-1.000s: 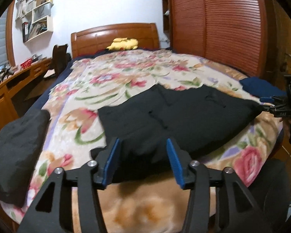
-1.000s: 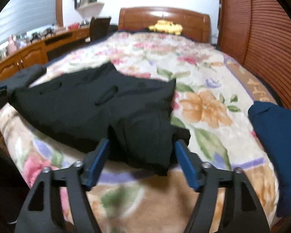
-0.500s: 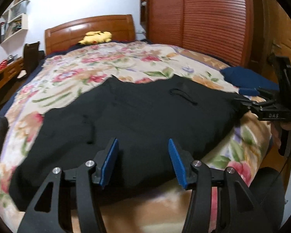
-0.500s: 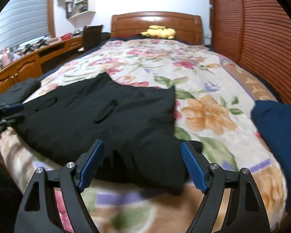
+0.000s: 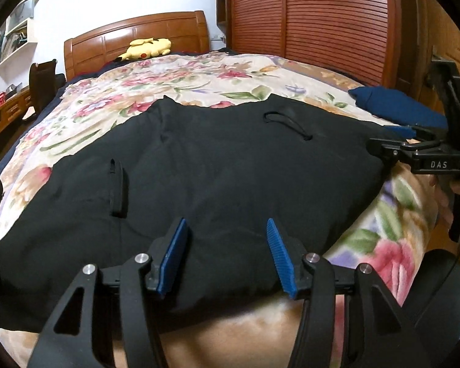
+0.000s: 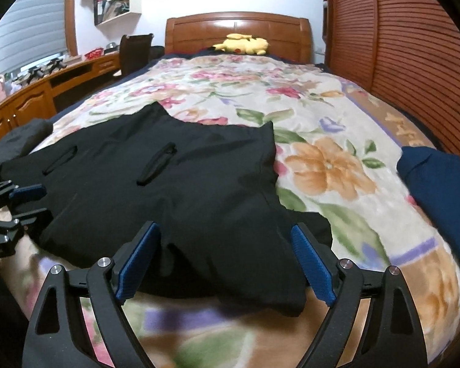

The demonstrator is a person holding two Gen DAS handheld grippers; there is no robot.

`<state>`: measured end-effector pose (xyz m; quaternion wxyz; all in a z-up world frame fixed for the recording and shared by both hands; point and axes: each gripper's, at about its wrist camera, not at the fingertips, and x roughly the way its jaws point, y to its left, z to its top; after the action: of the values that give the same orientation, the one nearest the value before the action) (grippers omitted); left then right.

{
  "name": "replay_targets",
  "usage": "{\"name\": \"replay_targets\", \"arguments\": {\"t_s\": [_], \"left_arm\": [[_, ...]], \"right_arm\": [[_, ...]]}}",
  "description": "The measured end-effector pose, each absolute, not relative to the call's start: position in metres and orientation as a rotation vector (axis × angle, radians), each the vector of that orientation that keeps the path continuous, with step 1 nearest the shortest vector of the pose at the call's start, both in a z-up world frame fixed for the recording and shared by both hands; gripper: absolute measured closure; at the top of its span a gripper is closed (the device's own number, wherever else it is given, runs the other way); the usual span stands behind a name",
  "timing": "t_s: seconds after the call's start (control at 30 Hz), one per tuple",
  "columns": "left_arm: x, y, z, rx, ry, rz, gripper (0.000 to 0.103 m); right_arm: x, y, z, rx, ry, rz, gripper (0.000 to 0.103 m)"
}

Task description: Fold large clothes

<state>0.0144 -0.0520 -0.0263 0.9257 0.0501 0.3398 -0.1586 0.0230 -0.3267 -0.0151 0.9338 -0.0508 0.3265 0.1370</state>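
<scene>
Black garment (image 5: 217, 165) is spread flat across the near end of the floral bedspread (image 5: 199, 76). The left gripper (image 5: 227, 251) sits at its left part with the jaws wide apart and gripping nothing. Over on the right, the right gripper (image 6: 227, 260) is spread wide too, empty, at the garment's near right corner, with a folded navy item (image 6: 438, 190) further right.

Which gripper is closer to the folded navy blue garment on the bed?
Right. The right gripper is at the black garment's edge beside the folded navy blue garment; the left gripper is at the near hem, farther away.
</scene>
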Motion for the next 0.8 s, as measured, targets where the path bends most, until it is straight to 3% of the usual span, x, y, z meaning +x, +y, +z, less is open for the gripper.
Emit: {"name": "replay_targets", "arguments": {"t_s": [0.8], "left_arm": [[0.009, -0.047, -0.032, 0.096, 0.670, -0.336, 0.049]], "right_arm": [[0.036, -0.340, -0.037, 0.021, 0.781, 0.180, 0.003]]}}
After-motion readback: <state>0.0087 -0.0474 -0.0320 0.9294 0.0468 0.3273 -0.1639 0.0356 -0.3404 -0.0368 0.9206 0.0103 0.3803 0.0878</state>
